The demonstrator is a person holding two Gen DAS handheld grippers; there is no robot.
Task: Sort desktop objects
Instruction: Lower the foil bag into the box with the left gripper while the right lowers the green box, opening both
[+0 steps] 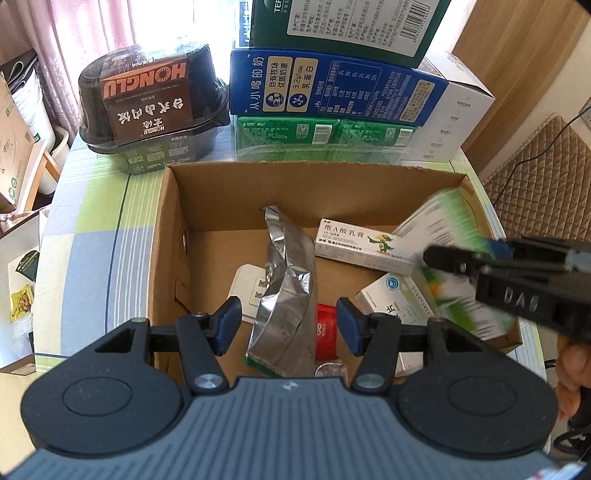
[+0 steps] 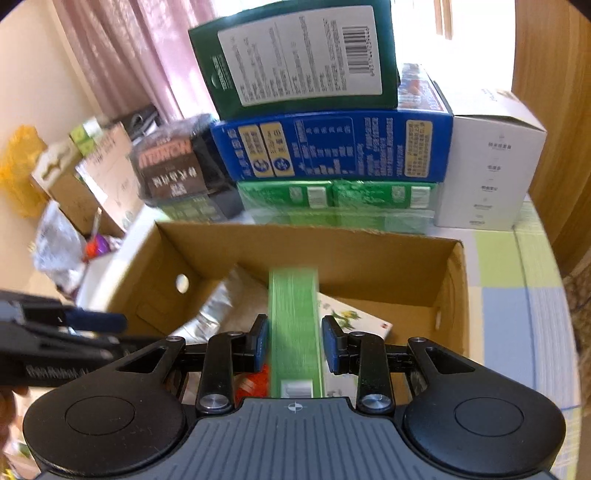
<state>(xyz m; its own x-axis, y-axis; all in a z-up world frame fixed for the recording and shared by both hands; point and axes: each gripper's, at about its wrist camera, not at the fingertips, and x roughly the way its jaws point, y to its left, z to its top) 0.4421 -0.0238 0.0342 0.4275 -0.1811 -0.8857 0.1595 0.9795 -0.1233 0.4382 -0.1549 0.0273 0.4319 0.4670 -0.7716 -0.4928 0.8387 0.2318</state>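
An open cardboard box [image 1: 177, 221] holds a crumpled silver foil pouch [image 1: 288, 280], a white ointment carton [image 1: 362, 243], a red packet [image 1: 327, 332], a white socket plate [image 1: 247, 288] and a white-and-blue medicine box [image 1: 391, 299]. My left gripper [image 1: 289, 325] hovers open over the pouch, touching nothing. My right gripper [image 2: 295, 343] reaches in from the right, and in the left wrist view its fingers [image 1: 443, 258] sit over the ointment carton. A blurred green-and-white box [image 2: 295, 317] stands between its pads, with a thin gap at the right pad. The same green-and-white box [image 1: 454, 221] tilts over the cardboard box's right side.
Behind the cardboard box stand stacked cartons: dark green [image 1: 351, 26], blue milk [image 1: 332, 88], green packs [image 1: 325, 136], a white one [image 1: 461, 110]. A black Honglu meal bowl [image 1: 147, 103] sits at the back left. A checked tablecloth [image 1: 96, 229] covers the table; a quilted chair [image 1: 535, 177] is at the right.
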